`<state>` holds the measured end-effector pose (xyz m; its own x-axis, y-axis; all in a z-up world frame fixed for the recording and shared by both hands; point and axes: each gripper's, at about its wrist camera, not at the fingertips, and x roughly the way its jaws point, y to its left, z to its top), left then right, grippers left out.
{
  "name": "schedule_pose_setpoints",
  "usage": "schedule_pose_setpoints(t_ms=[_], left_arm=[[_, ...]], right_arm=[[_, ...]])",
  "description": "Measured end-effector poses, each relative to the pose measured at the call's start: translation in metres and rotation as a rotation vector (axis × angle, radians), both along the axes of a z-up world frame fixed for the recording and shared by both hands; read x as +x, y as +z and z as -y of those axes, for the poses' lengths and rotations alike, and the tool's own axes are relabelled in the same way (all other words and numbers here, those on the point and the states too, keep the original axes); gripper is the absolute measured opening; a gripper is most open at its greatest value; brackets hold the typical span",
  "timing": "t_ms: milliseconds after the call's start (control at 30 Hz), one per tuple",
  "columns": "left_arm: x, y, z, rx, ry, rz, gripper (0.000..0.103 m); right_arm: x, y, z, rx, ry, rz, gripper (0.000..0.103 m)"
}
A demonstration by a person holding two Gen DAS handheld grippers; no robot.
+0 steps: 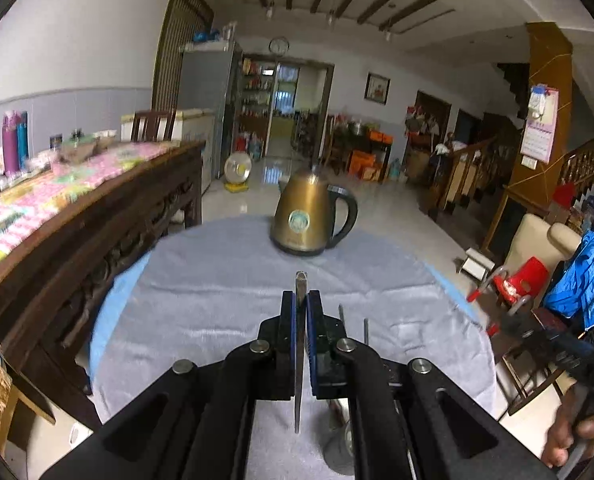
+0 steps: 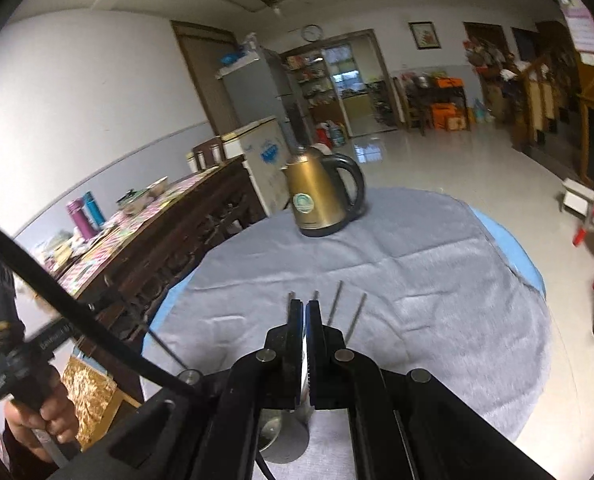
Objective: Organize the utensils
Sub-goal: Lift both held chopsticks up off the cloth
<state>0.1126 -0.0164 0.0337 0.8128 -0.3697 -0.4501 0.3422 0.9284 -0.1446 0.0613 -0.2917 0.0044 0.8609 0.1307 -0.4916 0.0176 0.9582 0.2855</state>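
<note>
- Utensil [image 1: 300, 344]: a flat metal piece, pinched edge-on by the left gripper [image 1: 301, 300], at six o'clock from the kettle [image 1: 311, 216].
- Right gripper [image 2: 304, 308] is closed, seemingly empty.
- Lower it slowly into the holder [image 1: 339, 446] below.

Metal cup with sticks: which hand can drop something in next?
Left, probably: the left gripper is shut on a flat metal utensil just above the metal cup. Whether the shut right gripper holds anything is unclear.
</note>
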Motion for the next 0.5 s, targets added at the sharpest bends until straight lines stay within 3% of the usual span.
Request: schedule_pose_setpoints(t_ms=[100,167,200,267,300,333,500], left_arm=[[-0.002,0.009,0.0,-0.007,-0.011,0.022,0.005],[0.0,0.01,0.0,-0.01,-0.017,0.025,0.005],[0.002,0.01,0.0,-0.011,-0.021,0.025,0.005],[0.009,0.005,0.0,-0.013,-0.027,0.015,0.005],[0.015,0.002,0.0,-0.014,-0.03,0.007,0.005],[0.02,-0.002,0.0,-0.015,-0.033,-0.003,0.005],[0.045,-0.027,0.001,-0.005,-0.049,-0.056,0.005]], right_arm=[[0.014,-0.011,-0.004,-0.009,0.023,-0.047,0.002],[0.038,-0.029,-0.003,0.017,0.043,-0.135,0.003],[0.051,-0.038,0.0,0.03,0.043,-0.175,0.008],[0.081,-0.057,0.003,0.046,0.041,-0.27,0.028],[0.098,-0.069,0.006,0.057,0.035,-0.322,0.044],[0.109,-0.077,0.008,0.067,0.031,-0.351,0.05],[0.188,-0.124,0.019,0.058,-0.009,-0.481,0.05]])
